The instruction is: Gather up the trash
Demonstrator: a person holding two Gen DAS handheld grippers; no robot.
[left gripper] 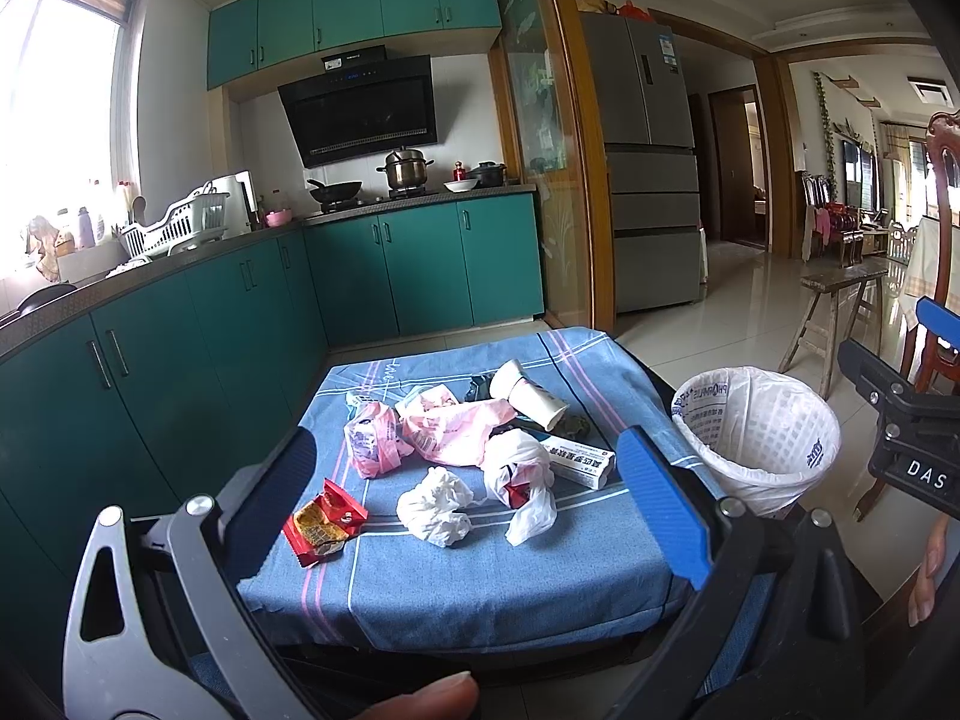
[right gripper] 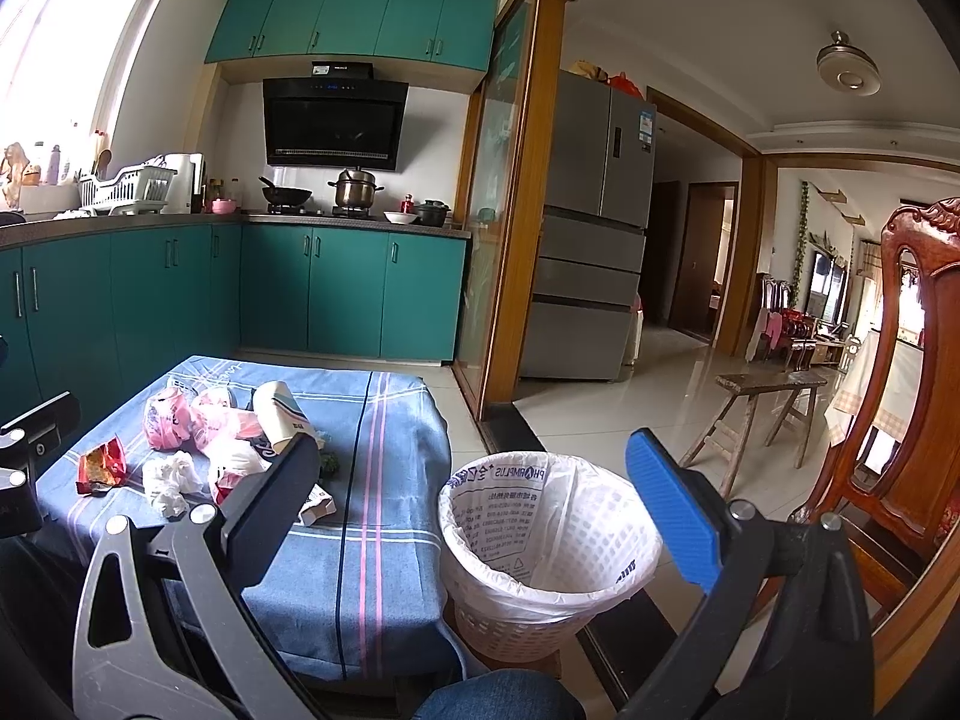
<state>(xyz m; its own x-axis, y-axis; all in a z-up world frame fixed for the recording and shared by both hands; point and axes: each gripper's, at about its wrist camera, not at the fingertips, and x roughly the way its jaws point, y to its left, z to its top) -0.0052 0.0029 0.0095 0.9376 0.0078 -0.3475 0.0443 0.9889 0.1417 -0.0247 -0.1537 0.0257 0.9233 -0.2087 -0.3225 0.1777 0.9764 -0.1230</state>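
Trash lies on a low table with a blue cloth [left gripper: 456, 588]: a red snack wrapper [left gripper: 324, 522], a crumpled white tissue [left gripper: 435, 507], pink plastic bags [left gripper: 420, 429], a white plastic bag [left gripper: 519, 474], a paper cup [left gripper: 528, 399] on its side and a small white box [left gripper: 582, 461]. A white basket bin [left gripper: 756, 438] lined with a bag stands right of the table. My left gripper [left gripper: 468, 492] is open above the table's near side, empty. My right gripper [right gripper: 480, 510] is open and empty, above the bin [right gripper: 546, 546].
Teal kitchen cabinets [left gripper: 180, 360] run along the left and back. A fridge [left gripper: 648, 168] stands behind the table. A wooden stool [right gripper: 762, 414] and a carved wooden chair [right gripper: 900, 372] stand right of the bin. A tiled floor [right gripper: 630, 402] lies beyond.
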